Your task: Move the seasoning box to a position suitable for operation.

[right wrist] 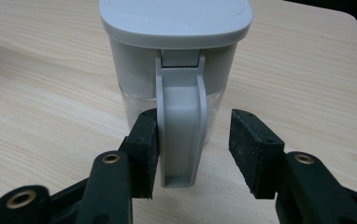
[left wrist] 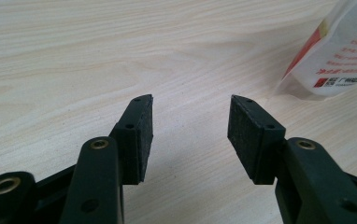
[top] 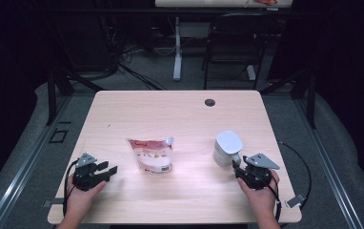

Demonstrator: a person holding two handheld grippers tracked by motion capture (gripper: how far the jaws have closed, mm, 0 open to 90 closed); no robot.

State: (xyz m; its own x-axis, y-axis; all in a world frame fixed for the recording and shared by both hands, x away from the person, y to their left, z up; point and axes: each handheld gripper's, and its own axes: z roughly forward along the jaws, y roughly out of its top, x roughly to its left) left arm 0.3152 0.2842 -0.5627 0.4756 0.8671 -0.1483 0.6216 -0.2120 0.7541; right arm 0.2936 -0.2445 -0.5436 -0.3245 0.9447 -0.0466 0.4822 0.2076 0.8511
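Right gripper (right wrist: 193, 144) is lining up on the jug's handle (right wrist: 180, 135).

Jaws are standing wide, handle between them, nearer one pad; centring before squeezing is looking wise. The lidded jug (top: 227, 148) is standing at the table's (top: 180, 109) right; left gripper (left wrist: 190, 130) is waiting open near the pouch (top: 151, 155).

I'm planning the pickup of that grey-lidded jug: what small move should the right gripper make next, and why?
Probably close the jaws of the right gripper on the jug handle. The handle already stands between the open jaws, against one pad with a gap to the other, and the jug stands upright on the table, so squeezing should secure it.
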